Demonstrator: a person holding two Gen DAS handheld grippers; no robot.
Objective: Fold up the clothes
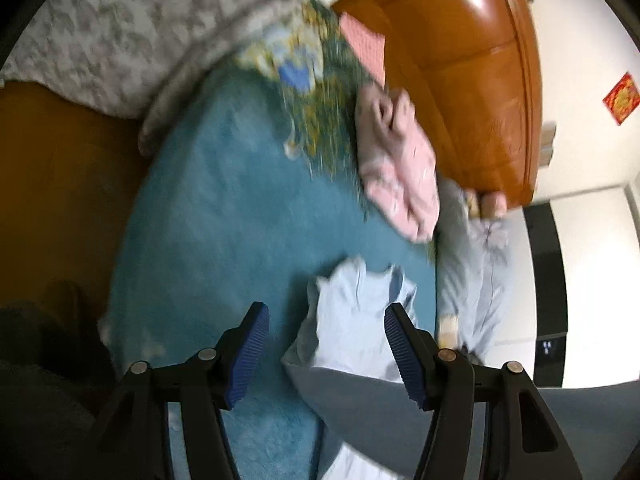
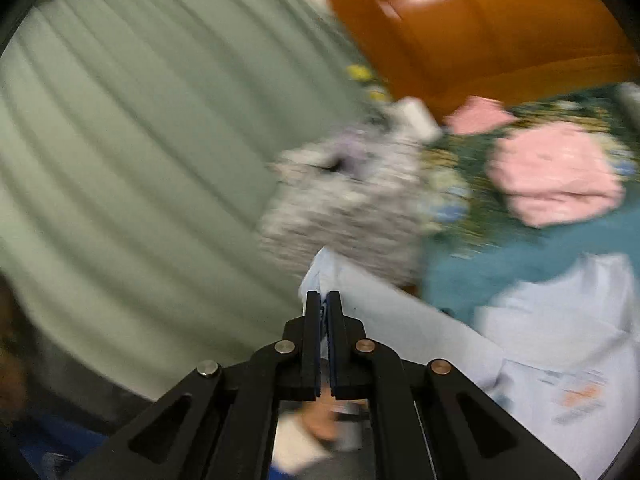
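Your right tool (image 2: pixel 323 300) is clenched on the pale blue shirt (image 2: pixel 552 344).
Your left tool (image 1: pixel 324 320) hangs released over that shirt's other end, which lies on the teal blanket (image 1: pixel 224 208) near a pink garment (image 1: pixel 396 168).

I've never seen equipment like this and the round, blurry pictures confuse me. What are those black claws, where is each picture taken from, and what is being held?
These are hand-held tongs, one per hand, each carrying a wide-angle camera. The left view shows the left tongs open above a teal fuzzy blanket, holding nothing. The right view shows the right tongs shut on a pale blue cotton shirt. A folded pink garment lies near the wooden headboard.
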